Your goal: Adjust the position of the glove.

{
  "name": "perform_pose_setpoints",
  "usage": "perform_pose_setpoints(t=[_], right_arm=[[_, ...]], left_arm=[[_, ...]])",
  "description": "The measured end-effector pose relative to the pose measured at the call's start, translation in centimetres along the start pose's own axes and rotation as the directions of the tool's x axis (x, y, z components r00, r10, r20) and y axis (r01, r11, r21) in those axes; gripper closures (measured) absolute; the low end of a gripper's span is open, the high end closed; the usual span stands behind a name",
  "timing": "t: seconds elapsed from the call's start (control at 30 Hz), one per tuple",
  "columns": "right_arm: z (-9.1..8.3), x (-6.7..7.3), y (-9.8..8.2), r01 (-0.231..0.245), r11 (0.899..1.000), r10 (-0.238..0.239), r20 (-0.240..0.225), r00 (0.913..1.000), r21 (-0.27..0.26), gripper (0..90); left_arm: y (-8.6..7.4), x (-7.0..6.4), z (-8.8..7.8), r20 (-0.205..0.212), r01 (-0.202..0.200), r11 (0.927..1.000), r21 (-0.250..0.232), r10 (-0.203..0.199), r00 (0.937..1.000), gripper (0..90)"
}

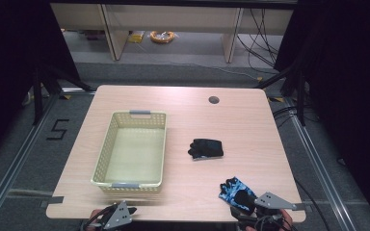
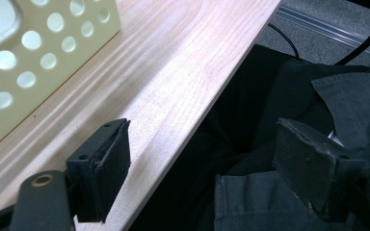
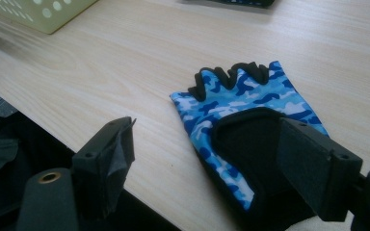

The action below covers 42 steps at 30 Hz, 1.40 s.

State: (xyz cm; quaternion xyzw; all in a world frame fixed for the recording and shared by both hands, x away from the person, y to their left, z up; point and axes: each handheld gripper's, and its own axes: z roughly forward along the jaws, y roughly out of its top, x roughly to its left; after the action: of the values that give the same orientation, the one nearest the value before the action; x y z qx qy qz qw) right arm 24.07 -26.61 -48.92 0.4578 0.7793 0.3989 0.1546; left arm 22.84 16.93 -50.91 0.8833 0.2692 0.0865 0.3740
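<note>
The blue camouflage glove lies flat at the desk edge, about five o'clock. The right tool hovers beside it, jaws apart, nothing clamped. The left tool at seven o'clock is also apart.

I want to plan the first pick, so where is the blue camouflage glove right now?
In the high view the blue camouflage glove lies flat at the table's near right edge, just ahead of the open right tool, nearer than the black glove.

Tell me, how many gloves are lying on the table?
2: a black glove mid-table, right of the basket, and a blue camouflage glove at the near edge by the right gripper.
</note>
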Motion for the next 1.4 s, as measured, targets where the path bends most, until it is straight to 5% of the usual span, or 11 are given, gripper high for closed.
perform_pose_setpoints(t=[0.03,0.37,0.4,0.57,0.6,0.67,0.7,0.9,1.07,1.37,1.4], right_arm=[[-0.1,0.2,0.0,-0.028,1.000,0.028,0.002,0.9996,0.009,23.2],[0.2,0.3,0.2,-0.006,1.000,0.006,-0.004,1.0000,-0.008,24.6],[0.3,0.1,0.4,0.024,1.000,-0.025,-0.012,0.9996,-0.014,25.0],[0.4,0.3,1.0,0.003,1.000,-0.003,-0.014,0.9999,-0.010,26.6],[0.6,-0.1,1.2,0.047,0.999,-0.047,-0.009,0.9988,-0.020,26.6],[0.6,0.2,1.6,0.022,1.000,-0.022,-0.021,0.9995,-0.011,27.5],[0.8,-0.1,1.8,0.057,0.998,-0.058,-0.024,0.9980,-0.029,27.8],[1.6,-0.3,3.4,0.054,0.997,-0.055,-0.019,0.9983,-0.046,30.2],[2.8,0.2,5.3,0.080,0.997,-0.080,-0.028,0.9964,-0.004,35.3],[5.0,-0.4,8.8,0.163,0.986,-0.162,-0.044,0.9858,0.028,42.8],[5.4,-0.8,9.2,0.200,0.979,-0.198,-0.050,0.9789,0.031,44.0]], left_arm=[[0.0,0.0,0.0,0.000,0.000,1.0000,0.000,0.000,1.0000,20.4],[0.0,0.0,0.1,-0.004,-0.005,1.0000,-0.006,0.005,1.0000,20.4],[0.0,0.0,0.1,-0.006,-0.007,1.0000,0.004,0.007,1.0000,20.4],[0.0,0.1,0.2,0.002,-0.007,0.9999,0.011,0.007,1.0000,20.4],[0.0,0.1,0.2,-0.015,-0.005,0.9999,0.011,0.005,0.9999,20.4],[0.0,0.1,0.2,-0.009,-0.002,1.0000,0.008,0.002,1.0000,20.4],[0.1,0.2,0.1,-0.008,-0.019,0.9998,0.006,0.019,0.9998,20.4],[0.0,0.2,0.2,-0.008,-0.008,0.9999,0.007,0.008,0.9999,20.4],[0.0,0.1,0.2,-0.010,0.003,1.0000,0.001,-0.003,0.9999,20.4],[0.0,0.3,0.2,-0.012,-0.006,0.9999,0.009,0.006,0.9999,20.5],[0.0,0.3,0.2,-0.011,-0.005,1.0000,0.008,0.005,0.9999,20.5]])
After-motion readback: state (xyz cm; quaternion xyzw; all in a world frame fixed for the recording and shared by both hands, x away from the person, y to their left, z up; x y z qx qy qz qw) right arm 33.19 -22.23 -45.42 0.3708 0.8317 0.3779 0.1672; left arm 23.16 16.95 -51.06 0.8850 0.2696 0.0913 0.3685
